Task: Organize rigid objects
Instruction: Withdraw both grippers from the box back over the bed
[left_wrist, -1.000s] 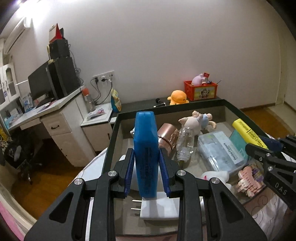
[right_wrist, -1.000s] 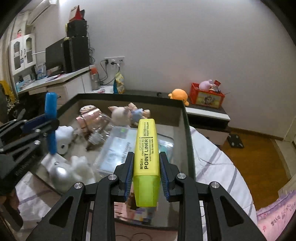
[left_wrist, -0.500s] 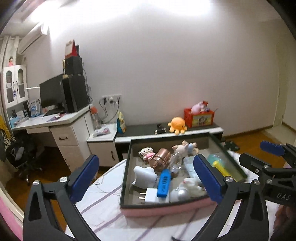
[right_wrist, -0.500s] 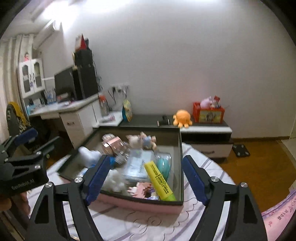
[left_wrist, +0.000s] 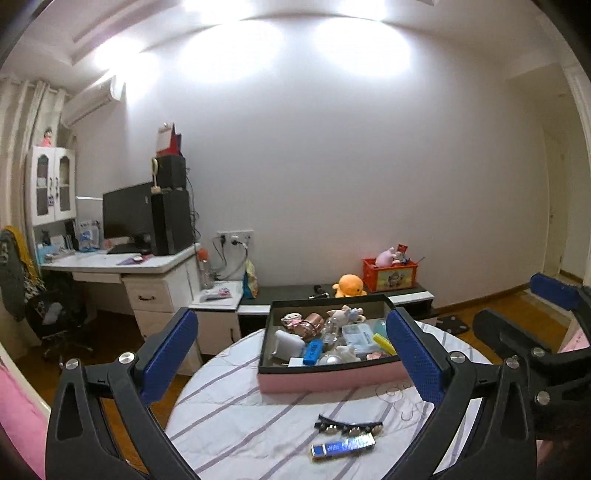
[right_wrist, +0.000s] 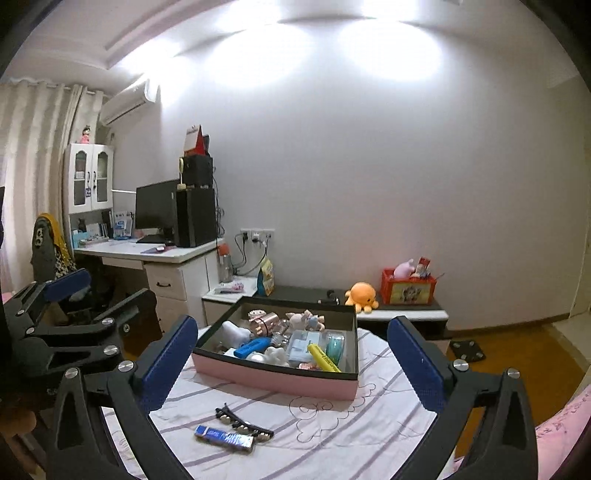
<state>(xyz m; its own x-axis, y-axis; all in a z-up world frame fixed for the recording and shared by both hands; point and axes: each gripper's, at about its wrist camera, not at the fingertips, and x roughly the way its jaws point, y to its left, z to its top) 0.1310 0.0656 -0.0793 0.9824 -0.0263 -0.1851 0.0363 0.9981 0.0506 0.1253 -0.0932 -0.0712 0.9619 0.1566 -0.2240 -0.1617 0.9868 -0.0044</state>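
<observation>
On table: pink box (left_wrist: 328, 380) now holds blue highlighter (left_wrist: 313, 350) and yellow highlighter (right_wrist: 323, 357); left gripper (left_wrist: 295, 354) and right gripper (right_wrist: 291, 358) just spread, empty, withdrawn. Outstanding: hair clip (left_wrist: 349, 428), blue lighter (left_wrist: 342, 446).

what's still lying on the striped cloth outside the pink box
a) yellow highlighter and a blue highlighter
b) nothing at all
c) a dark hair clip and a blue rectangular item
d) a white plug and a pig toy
c: the dark hair clip and the blue rectangular item lie on the striped cloth in front of the pink box, while the yellow highlighter sits inside it.
</observation>
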